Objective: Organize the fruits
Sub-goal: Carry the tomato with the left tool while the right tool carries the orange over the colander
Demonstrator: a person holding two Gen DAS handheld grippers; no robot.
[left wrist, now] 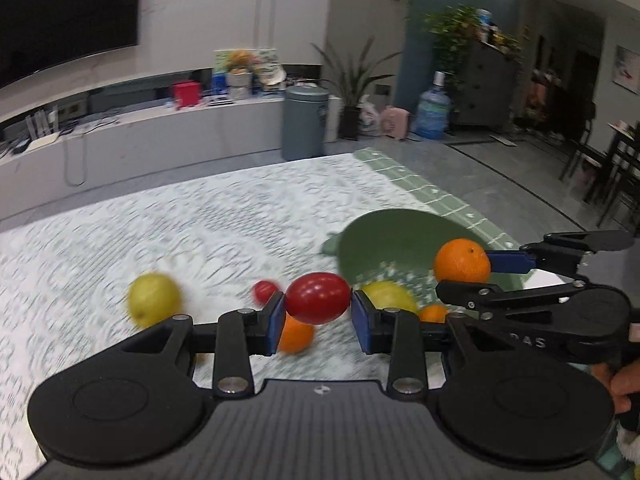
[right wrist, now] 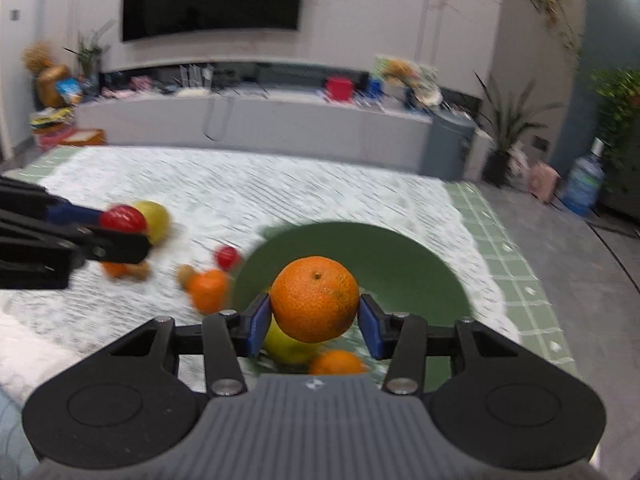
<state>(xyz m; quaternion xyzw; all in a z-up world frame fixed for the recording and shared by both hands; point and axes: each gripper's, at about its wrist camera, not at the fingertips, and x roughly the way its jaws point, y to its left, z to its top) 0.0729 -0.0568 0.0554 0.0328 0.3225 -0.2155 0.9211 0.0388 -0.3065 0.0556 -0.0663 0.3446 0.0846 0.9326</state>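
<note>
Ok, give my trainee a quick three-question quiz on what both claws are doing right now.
1. True or false: the left claw is empty.
2. What does the right claw hold? A) a lemon B) an orange C) nothing
3. What colour is the bowl beneath the right claw?

Key:
1. False; it grips a red tomato.
2. B.
3. Green; a yellow fruit and a small orange already lie in it.
</note>
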